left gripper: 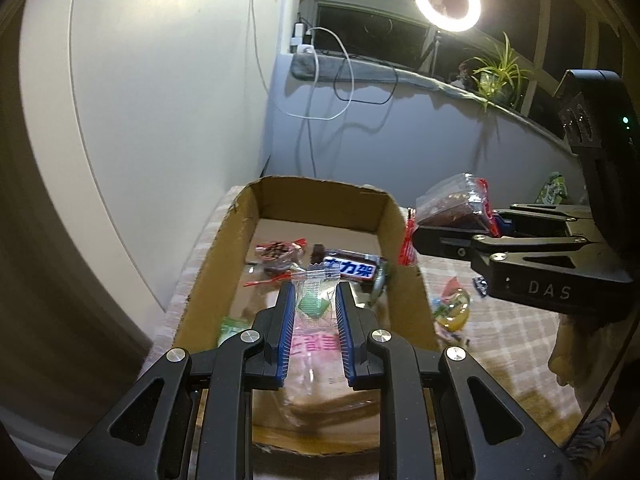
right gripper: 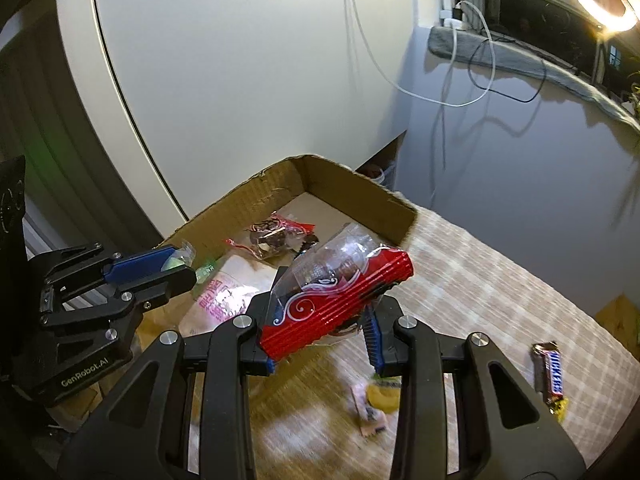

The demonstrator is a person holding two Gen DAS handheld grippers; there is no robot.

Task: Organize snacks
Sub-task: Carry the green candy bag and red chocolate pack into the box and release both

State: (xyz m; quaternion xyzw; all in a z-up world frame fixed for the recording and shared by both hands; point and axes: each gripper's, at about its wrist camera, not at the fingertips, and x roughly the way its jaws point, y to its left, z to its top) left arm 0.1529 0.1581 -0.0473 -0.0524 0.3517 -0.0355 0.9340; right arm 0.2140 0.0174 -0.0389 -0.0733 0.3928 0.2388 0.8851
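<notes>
My left gripper is shut on a clear wrapper with a green candy and holds it above the open cardboard box. It also shows in the right wrist view. Inside the box lie a Snickers bar, a red-trimmed dark snack pack and a clear bag with pink print. My right gripper is shut on a red and clear snack packet, held just right of the box's right wall; it also shows in the left wrist view.
On the checked tablecloth lie a Snickers bar, a yellow candy and small wrapped sweets. A green packet lies farther back. A white wall stands left, with a windowsill, cables, a ring light and a plant behind.
</notes>
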